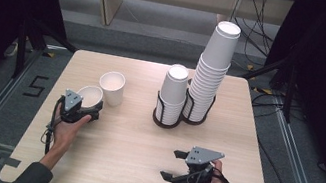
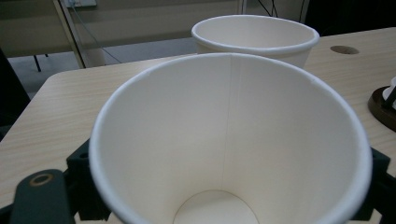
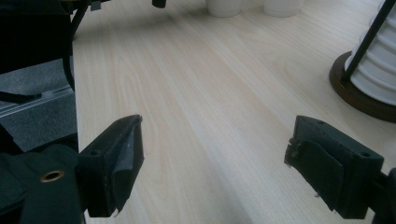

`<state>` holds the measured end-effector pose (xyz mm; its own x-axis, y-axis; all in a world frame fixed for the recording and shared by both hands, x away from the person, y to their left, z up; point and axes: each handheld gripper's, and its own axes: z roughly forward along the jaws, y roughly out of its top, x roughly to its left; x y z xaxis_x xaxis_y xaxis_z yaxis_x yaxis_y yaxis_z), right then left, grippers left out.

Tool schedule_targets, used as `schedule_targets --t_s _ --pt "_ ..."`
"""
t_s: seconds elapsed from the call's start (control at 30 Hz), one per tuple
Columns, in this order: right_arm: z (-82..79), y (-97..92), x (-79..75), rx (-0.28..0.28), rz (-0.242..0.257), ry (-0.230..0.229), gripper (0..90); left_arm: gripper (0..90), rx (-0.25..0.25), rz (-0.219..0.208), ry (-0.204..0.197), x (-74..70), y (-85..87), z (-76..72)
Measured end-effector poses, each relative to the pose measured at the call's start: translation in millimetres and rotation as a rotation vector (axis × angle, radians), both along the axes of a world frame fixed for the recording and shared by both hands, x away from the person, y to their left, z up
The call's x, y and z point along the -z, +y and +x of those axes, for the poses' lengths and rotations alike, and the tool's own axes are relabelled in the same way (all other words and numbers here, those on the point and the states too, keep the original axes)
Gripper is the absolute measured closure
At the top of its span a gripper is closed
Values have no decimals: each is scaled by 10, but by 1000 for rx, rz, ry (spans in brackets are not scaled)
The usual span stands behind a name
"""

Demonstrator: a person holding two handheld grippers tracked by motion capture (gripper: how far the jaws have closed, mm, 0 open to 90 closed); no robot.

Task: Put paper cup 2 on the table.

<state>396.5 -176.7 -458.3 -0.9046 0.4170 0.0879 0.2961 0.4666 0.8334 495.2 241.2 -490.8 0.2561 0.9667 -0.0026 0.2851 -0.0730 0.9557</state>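
Toward the left edge of the counter (image 1: 127, 166), the left tool (image 1: 92, 108) has a white paper cup (image 1: 89, 96) sitting between its jaws; the cup tilts, its open mouth turned back toward the person, so its long axis runs roughly along the tool's own reach. In the left gripper view the black jaws flank the cup's wall (image 2: 229, 140) on both sides at the rim, but whether the pads actually press on the paper or merely bracket it cannot be told there. Just beyond it, farther from the person and slightly to the right, a second paper cup (image 1: 112, 87) stands upright on the counter, close to the held one and seemingly not touching it; the coming move likely turns on this short gap, since the cup in the tool lies just before the standing one. The left hand is far nearer to both than the right. Past the middle, two black wire holders (image 1: 167, 118) carry stacks of upside-down cups (image 1: 210, 74), the right stack taller. Near the front right corner the right tool (image 1: 171, 164) rests with jaws spread wide and nothing between them, pointing leftward across bare wood. No brand, label or print is readable on cups or holders; a figure 5 (image 1: 36, 85) is marked on the floor left of the counter.
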Motion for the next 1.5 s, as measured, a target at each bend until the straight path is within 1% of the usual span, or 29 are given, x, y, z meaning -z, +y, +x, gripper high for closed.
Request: schedule_targets --t_s 0.03,0.1,0.17,0.23,0.33,0.37,0.43,0.5,0.53,0.57,0.6,0.63,0.67,0.73,0.77,0.87,0.97,1.0,1.07,1.1,1.13,1.2,1.27,1.3,1.33,1.37,1.4,1.47,1.5 --pt "0 1 2 0 1 -3 183 132 -1 -5 3 0 8 -2" --pt "-2 3 1 0 2 -3 183 120 7 -18 -8 20 23 5" --pt "0 0 -2 -6 2 -5 184 113 13 -32 -6 31 30 3" --pt "-3 0 -3 -4 3 -3 183 112 13 -35 0 47 37 -1" --pt "8 -1 -2 -12 1 -12 184 113 16 -39 20 89 49 -3" --pt "8 -2 -2 -12 1 -12 184 125 18 -43 23 104 55 -4" --pt "7 -2 -3 -12 1 -13 184 130 14 -37 32 122 66 -9" --pt "7 -2 -3 -13 1 -12 184 133 14 -41 37 133 66 -13" --pt "8 -3 -2 -11 0 -12 184 135 17 -32 44 132 67 -19" --pt "4 -3 -2 -9 -2 -1 184 136 22 -29 42 139 66 -17" --pt "3 -4 -2 -8 -3 0 184 137 23 -18 51 143 67 -16" --pt "11 -6 -1 -12 -5 -18 184 137 21 -13 65 152 63 -16" --pt "2 -6 -1 -7 -5 2 184 143 20 -3 77 162 66 -14" --pt "2 -3 1 -6 -1 -7 184 143 16 -17 101 183 66 -6" --pt "1 -1 1 -7 -2 -8 184 144 19 -18 107 182 72 -8" --pt "2 -2 1 -11 -3 -12 184 144 20 2 114 161 71 -34" --pt "1 -4 -1 -9 -5 -14 185 144 27 6 135 166 78 -59" --pt "2 -4 0 -10 -7 -16 185 144 23 5 134 170 81 -74" --pt "-7 2 2 -11 -6 3 185 144 31 10 139 172 78 -102" --pt "-7 3 3 -12 -6 5 185 144 31 21 142 168 81 -121" --pt "-7 4 3 -11 -7 5 185 144 25 23 148 163 80 -139" --pt "-6 3 4 -12 -6 2 185 144 27 20 141 160 88 -167" --pt "-6 -3 3 -9 -9 -1 185 145 16 20 135 146 98 -202" --pt "-1 -8 5 -8 -8 -14 185 144 16 20 134 138 101 -217" --pt "1 -13 7 -10 -7 -17 186 144 14 21 134 128 102 -236" --pt "-6 -15 10 -7 -6 -4 186 144 15 17 132 122 100 -253" --pt "-6 -21 11 -4 -6 -5 186 144 19 18 133 112 101 -269" --pt "-4 -38 10 -1 -8 -1 186 144 12 11 126 86 102 -316" --pt "1 -49 12 6 -12 -14 186 144 15 10 124 77 97 -338"
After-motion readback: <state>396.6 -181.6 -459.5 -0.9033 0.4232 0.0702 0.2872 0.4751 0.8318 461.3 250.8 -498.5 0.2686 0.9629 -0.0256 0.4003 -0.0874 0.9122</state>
